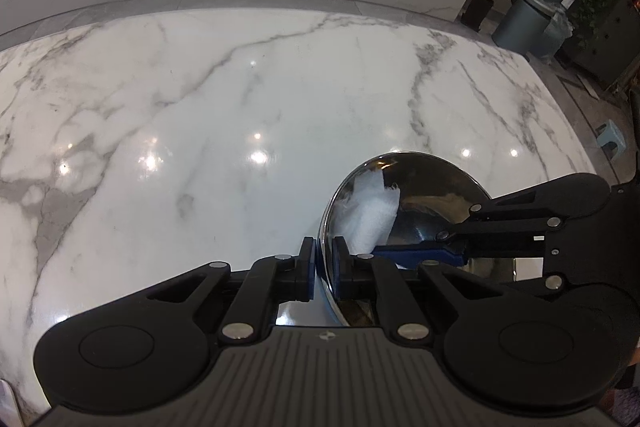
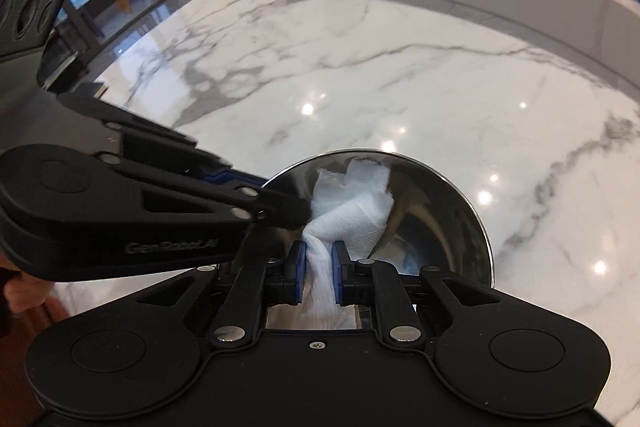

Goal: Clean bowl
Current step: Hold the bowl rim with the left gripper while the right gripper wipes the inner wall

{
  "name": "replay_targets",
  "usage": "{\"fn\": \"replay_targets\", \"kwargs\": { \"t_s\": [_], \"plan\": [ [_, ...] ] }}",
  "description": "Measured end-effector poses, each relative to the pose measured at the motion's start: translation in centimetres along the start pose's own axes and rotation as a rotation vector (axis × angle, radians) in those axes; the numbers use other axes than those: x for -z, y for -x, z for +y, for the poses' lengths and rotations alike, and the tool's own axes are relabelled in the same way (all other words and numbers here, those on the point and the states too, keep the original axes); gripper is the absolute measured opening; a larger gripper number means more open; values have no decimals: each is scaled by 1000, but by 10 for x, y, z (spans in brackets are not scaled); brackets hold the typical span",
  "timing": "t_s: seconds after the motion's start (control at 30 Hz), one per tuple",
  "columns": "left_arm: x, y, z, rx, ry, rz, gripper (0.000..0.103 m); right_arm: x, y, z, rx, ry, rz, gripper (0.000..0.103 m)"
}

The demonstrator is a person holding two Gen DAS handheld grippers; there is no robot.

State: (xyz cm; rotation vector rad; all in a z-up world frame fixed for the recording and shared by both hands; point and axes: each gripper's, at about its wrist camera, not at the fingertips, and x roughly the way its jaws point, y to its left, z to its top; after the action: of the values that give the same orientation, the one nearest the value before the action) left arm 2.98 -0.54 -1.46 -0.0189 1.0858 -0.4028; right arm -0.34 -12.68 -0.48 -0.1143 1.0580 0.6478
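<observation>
Steel bowl point(image 2: 440, 223) tipped up on the counter point(image 1: 240, 107), mouth facing the person, left hand-held gripper point(image 1: 323, 269) clamped on its rim, right hand-held gripper point(image 2: 319, 277) pinching a tissue point(image 2: 352, 215) inside, bowl's near edge hidden.

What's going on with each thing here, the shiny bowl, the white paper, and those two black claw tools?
Bowl: tipped up on the marble table, rim clamped.
Paper towel: bunched, pressed inside the bowl.
Left gripper: shut on the bowl's rim.
Right gripper: shut on the paper towel.
</observation>
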Motion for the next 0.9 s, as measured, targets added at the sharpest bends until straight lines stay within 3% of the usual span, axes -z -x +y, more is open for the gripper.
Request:
{"fn": "replay_targets", "kwargs": {
  "t_s": [0.23, 0.5, 0.67, 0.9],
  "plan": [
    [2, -1, -2, -16, -19, 5, 6, 4, -3, 14, 146, 114, 23, 11],
    [2, -1, -2, -16, -18, 9, 7, 7, 1, 8, 286, 138, 36, 11],
    [2, 0, 0, -2, -8, 9, 7, 6, -2, 4, 266, 111, 23, 11],
    [1, -1, 0, -2, -1, 10, 7, 4, -5, -3, 139, 49, -24, 13]
  ]
}}
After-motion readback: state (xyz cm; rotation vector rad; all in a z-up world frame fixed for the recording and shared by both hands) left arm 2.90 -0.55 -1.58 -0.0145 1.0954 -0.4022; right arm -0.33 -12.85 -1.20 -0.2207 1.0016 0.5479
